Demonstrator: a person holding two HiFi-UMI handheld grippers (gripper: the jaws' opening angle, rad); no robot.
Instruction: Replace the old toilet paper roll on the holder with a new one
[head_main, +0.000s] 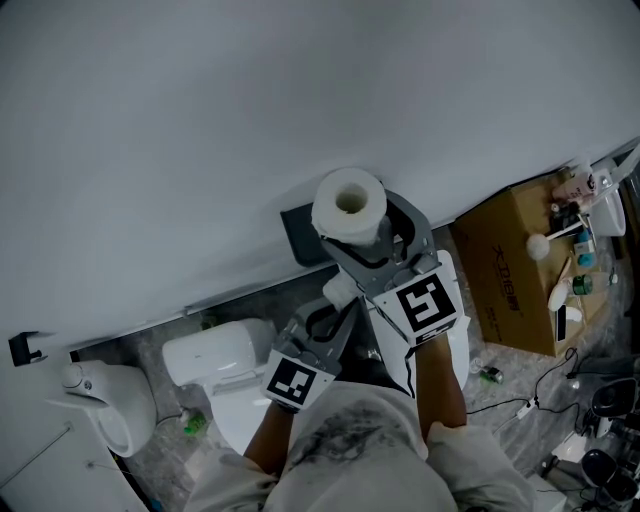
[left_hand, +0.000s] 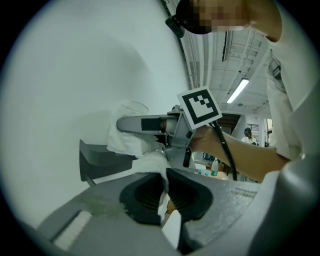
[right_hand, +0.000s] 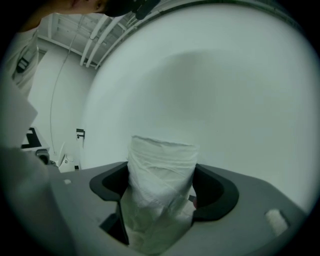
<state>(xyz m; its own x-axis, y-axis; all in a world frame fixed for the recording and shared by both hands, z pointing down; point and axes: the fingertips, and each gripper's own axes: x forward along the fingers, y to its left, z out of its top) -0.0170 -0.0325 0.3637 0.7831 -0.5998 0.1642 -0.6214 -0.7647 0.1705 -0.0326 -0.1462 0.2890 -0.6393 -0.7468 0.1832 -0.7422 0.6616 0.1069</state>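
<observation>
A white toilet paper roll (head_main: 348, 205) (right_hand: 161, 172) stands upright by the white wall, its core hole facing up. My right gripper (head_main: 365, 240) (right_hand: 160, 186) is shut on it, a pad against each side. Just left of the roll, a dark grey holder (head_main: 300, 235) (left_hand: 100, 160) is fixed to the wall. My left gripper (head_main: 335, 300) (left_hand: 164, 187) sits lower and nearer me, shut on a crumpled strip of white paper (left_hand: 150, 162) that hangs through its jaws. The left gripper view also shows the right gripper (left_hand: 160, 125) holding the roll (left_hand: 127, 131).
A white toilet (head_main: 215, 360) stands on the floor below the holder, another white fixture (head_main: 105, 400) at far left. At right is a cardboard box (head_main: 515, 265) topped with bottles and small items. Cables (head_main: 540, 395) trail on the floor. A small black bracket (head_main: 25, 346) juts from the wall.
</observation>
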